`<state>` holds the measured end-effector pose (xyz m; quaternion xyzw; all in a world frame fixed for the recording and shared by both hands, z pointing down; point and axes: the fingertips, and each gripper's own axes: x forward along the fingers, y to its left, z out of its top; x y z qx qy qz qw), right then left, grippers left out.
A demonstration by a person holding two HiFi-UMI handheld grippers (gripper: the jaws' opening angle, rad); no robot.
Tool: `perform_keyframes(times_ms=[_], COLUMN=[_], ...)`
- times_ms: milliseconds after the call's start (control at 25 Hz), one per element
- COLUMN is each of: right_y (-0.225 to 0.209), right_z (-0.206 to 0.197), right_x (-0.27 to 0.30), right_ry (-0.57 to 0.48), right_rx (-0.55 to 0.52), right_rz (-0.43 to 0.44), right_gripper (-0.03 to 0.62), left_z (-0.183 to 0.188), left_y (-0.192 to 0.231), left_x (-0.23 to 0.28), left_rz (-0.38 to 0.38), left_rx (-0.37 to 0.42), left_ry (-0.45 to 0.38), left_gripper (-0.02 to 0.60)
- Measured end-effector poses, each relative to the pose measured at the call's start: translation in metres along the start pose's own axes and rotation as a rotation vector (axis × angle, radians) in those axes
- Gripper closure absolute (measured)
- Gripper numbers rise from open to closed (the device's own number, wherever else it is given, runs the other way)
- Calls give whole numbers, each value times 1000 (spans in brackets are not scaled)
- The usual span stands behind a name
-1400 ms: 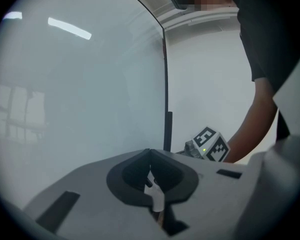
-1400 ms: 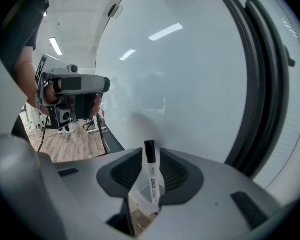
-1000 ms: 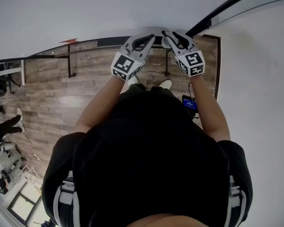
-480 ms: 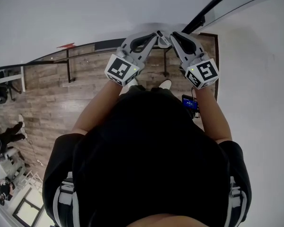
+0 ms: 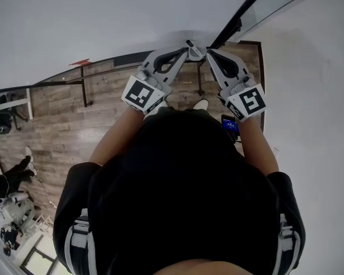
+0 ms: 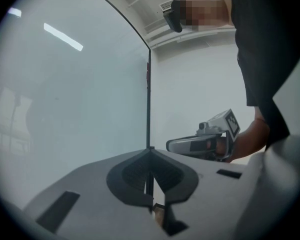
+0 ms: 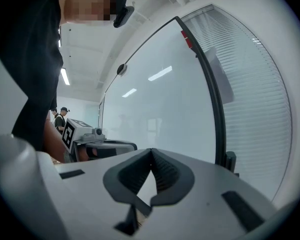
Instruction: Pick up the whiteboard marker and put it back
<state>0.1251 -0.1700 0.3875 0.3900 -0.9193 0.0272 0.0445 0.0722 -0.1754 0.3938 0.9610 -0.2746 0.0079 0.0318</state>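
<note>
At the whiteboard (image 5: 103,16), the right gripper (image 5: 209,54) rose, fingers (image 7: 171,176) closing empty.

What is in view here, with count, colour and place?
white whiteboard with black frame: one, white, ahead of both hand-held grippers
brown wooden plank floor: one, brown, below
small dark device with blue screen: one, by the right forearm
bystander in dark clothes: one, far left on the floor
black short-sleeved shirt: one, on the person
left hand-held gripper: one, grey, jaws together, empty
right hand-held gripper: one, grey, jaws closing, nothing between them
</note>
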Motion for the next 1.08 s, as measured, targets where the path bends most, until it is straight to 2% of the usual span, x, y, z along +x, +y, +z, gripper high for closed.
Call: perform_keyframes(times_ms=[200, 320, 440, 600, 840, 1080], right_y=[-1, -2, 1, 6, 10, 13], right_z=[0, 0, -1, 2, 1, 4], right_x=[-1, -1, 0, 1, 3, 2], right_ry=[-2, -2, -3, -7, -6, -13], right_rx=[5, 3, -7, -19, -11, 6], right_rz=[-12, -12, -4, 9, 16, 11], right_gripper=[594, 594, 594, 594, 594, 594], left_z=[3, -1, 0, 5, 1, 5], left_y=[-1, -1, 0, -3, -4, -4], left_x=[2, 2, 3, 5, 2, 0], left_rz=[-6, -6, 7, 0, -6, -11], left_rx=[12, 15, 17, 31, 14, 29], left_ry=[-2, 40, 43, -6, 12, -20], left_gripper=[577, 577, 577, 577, 577, 577])
